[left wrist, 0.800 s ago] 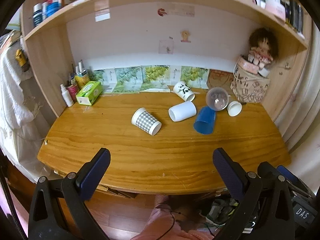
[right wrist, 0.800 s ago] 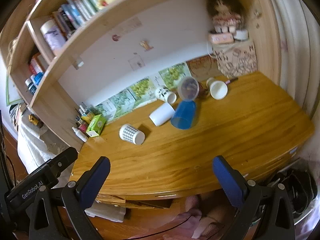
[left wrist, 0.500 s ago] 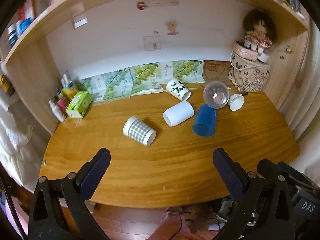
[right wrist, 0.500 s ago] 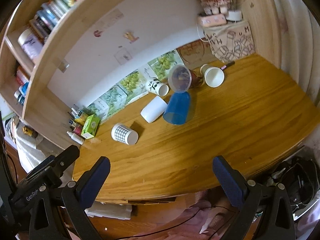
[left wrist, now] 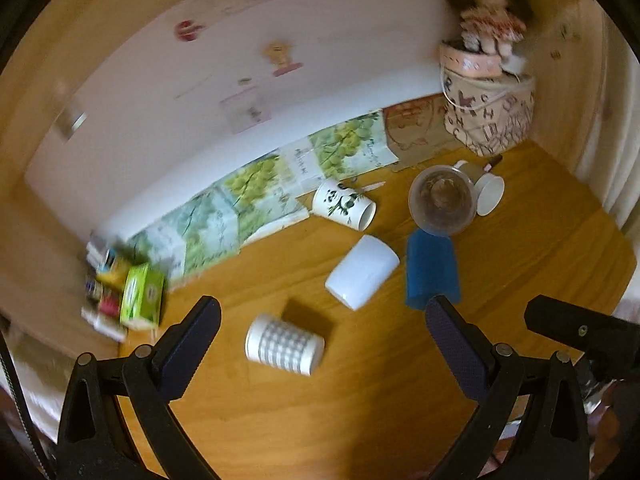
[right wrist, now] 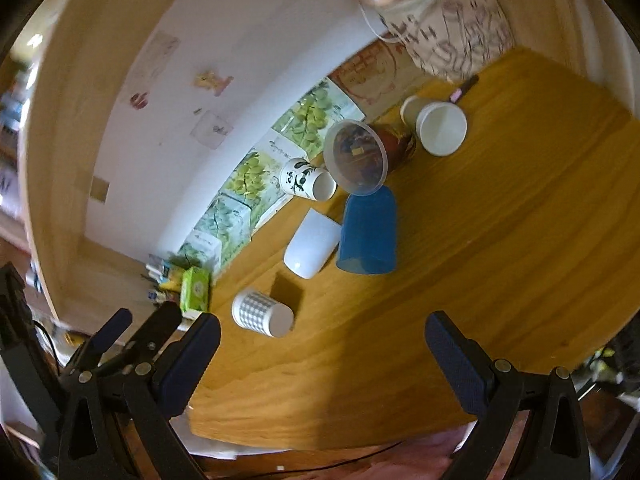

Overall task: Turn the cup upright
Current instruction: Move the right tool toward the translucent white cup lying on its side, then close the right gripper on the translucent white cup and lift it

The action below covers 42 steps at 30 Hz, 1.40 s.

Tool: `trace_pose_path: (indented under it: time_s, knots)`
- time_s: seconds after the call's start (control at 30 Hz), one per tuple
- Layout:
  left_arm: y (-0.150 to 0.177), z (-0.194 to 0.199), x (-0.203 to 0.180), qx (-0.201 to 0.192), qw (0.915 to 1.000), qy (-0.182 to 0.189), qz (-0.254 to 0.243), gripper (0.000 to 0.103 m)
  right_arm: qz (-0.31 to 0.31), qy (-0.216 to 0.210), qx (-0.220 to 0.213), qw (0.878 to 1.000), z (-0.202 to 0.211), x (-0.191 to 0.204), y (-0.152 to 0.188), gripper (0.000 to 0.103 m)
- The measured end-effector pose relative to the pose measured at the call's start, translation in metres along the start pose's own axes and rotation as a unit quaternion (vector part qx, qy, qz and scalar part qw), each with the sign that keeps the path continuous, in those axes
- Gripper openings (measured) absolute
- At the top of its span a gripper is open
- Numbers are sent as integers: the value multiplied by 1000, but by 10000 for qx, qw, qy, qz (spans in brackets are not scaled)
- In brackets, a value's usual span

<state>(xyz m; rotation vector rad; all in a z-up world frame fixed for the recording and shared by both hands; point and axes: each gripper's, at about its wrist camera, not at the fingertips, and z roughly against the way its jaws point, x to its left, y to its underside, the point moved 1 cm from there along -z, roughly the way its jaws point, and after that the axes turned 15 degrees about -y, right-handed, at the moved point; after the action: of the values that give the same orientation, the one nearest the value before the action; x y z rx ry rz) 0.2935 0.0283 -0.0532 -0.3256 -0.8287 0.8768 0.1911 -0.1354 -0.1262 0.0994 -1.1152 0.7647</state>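
Note:
Several cups lie on their sides on the wooden desk (left wrist: pixel 360 392): a grey checked cup (left wrist: pixel 285 345) (right wrist: pixel 262 314), a plain white cup (left wrist: pixel 362 272) (right wrist: pixel 313 243), a blue cup (left wrist: pixel 432 269) (right wrist: pixel 368 232), a panda mug (left wrist: pixel 344 204) (right wrist: pixel 307 181), a clear plastic cup (left wrist: pixel 442 200) (right wrist: pixel 356 156) and a small white cup (left wrist: pixel 486 194) (right wrist: pixel 440 126). My left gripper (left wrist: pixel 323 334) is open and empty, above the desk with the checked cup just beyond its fingertips. My right gripper (right wrist: pixel 323 340) is open and empty over the desk's front edge.
A green box (left wrist: pixel 143 296) (right wrist: pixel 195 290) and small bottles stand at the back left. A patterned bag (left wrist: pixel 486 120) (right wrist: pixel 448 36) with a doll on top stands at the back right. Leaf-printed sheets (left wrist: pixel 256 204) line the back wall. A shelf hangs above.
Both grippers have moved forward and down toward the desk, so the cups look larger. The cups have not moved. Both grippers stay open.

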Motion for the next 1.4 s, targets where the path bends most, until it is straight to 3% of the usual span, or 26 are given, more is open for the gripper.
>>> trace_pose_path:
  time_s: [0.3, 0.7, 1.13, 1.4]
  knots:
    - [-33, -57, -28, 66, 9951, 247, -950, 102, -903, -161, 7, 9958, -33, -26, -26, 102]
    - [-41, -154, -72, 1118, 9768, 673, -1695, 102, -1729, 30, -131, 9848, -61, -61, -47, 102]
    - [-32, -204, -95, 1730, 9609, 984, -1927, 101, -2138, 380, -35, 9761, -79, -77, -50, 102]
    - [-31, -219, -98, 1951, 9543, 1304, -1850, 87, -2295, 367, 255, 9723, -104, -82, -50, 102]
